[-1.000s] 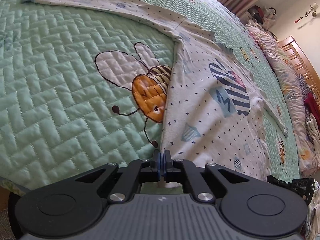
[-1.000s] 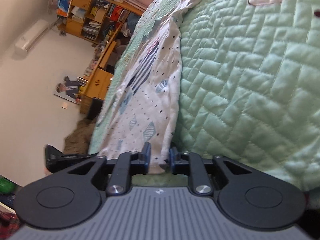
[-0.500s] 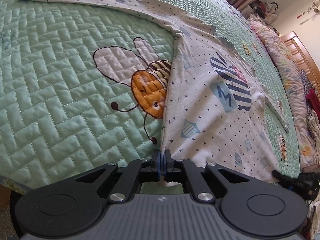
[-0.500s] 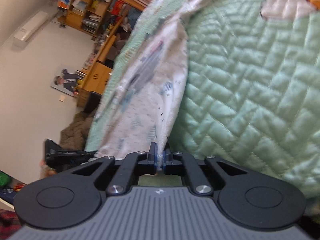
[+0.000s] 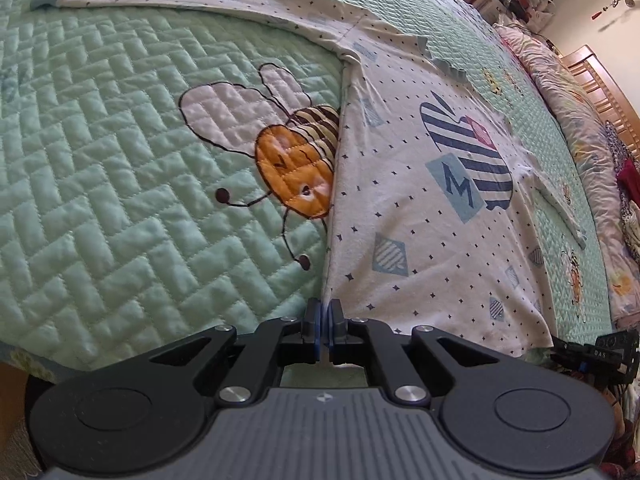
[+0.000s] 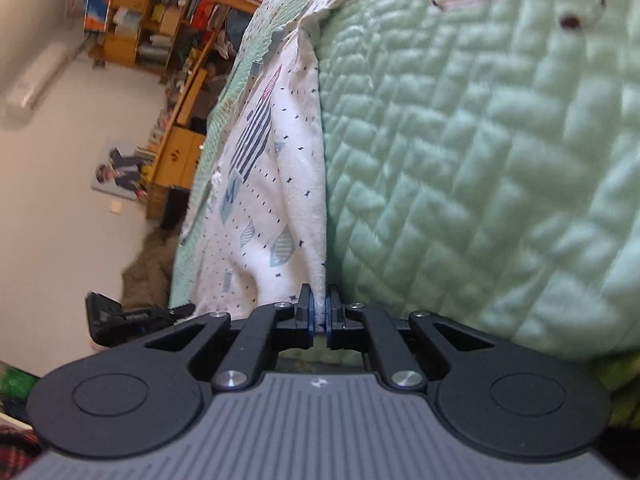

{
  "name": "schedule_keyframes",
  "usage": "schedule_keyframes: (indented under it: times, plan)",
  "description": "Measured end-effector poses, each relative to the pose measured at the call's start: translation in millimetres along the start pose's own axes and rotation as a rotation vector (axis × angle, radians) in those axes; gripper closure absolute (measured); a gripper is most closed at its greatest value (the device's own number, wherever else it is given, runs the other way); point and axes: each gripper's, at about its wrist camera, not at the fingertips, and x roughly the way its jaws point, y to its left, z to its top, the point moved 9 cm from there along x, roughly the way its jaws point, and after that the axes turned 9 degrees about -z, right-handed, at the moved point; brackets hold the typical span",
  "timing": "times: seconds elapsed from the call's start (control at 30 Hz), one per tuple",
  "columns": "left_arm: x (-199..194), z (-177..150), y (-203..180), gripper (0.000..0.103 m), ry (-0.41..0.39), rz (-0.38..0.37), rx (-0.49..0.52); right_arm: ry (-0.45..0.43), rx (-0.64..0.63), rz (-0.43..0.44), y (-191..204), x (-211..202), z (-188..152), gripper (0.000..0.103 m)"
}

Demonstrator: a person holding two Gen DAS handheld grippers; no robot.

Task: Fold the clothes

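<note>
A white long-sleeved cotton top with small dark dots and a striped navy print [image 5: 420, 200] is being spread flat on a mint-green quilted bedspread with an embroidered orange bee [image 5: 120, 160]. Its hem corner is being pinched by the left gripper [image 5: 324, 320], whose fingers are pressed together on the fabric. The opposite hem corner [image 6: 318, 300] is being gripped by the right gripper [image 6: 319, 314], whose jaws are likewise being held tight on the cloth at the bed's edge.
</note>
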Motion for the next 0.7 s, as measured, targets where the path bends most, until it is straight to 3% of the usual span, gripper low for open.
schedule_keyframes:
  times: [0.17,0.3,0.37,0.47,0.53,0.63,0.7]
  plan:
    - [0.0,1.0,1.6,0.099,0.002,0.016,0.012,-0.015,0.026,-0.023,-5.8,-6.9,0.8,0.098]
    - [-4.2,-1.5,2.9,0.096,-0.002,0.037,0.02,-0.006,-0.018,-0.098,-4.0,-19.7,6.8,0.095]
    - [-9.9,-3.7,3.9,0.094,-0.006,0.039,0.016,-0.056,-0.036,-0.131,-0.3,-30.3,15.8,0.092]
    - [-21.3,-4.5,3.8,0.09,-0.034,0.053,0.018,-0.155,-0.065,-0.175,7.3,-48.0,32.3,0.082]
    - [-31.0,-3.4,2.5,0.093,-0.066,0.069,0.023,-0.221,-0.084,-0.204,12.5,-60.3,43.4,0.06]
    - [-38.2,2.8,-26.4,0.092,-0.125,-0.043,0.069,-0.295,-0.087,-0.144,27.0,-52.3,72.5,0.036]
    - [-32.5,5.8,-59.2,0.086,-0.138,-0.14,0.126,-0.314,-0.097,-0.109,33.3,-31.0,95.2,0.035]
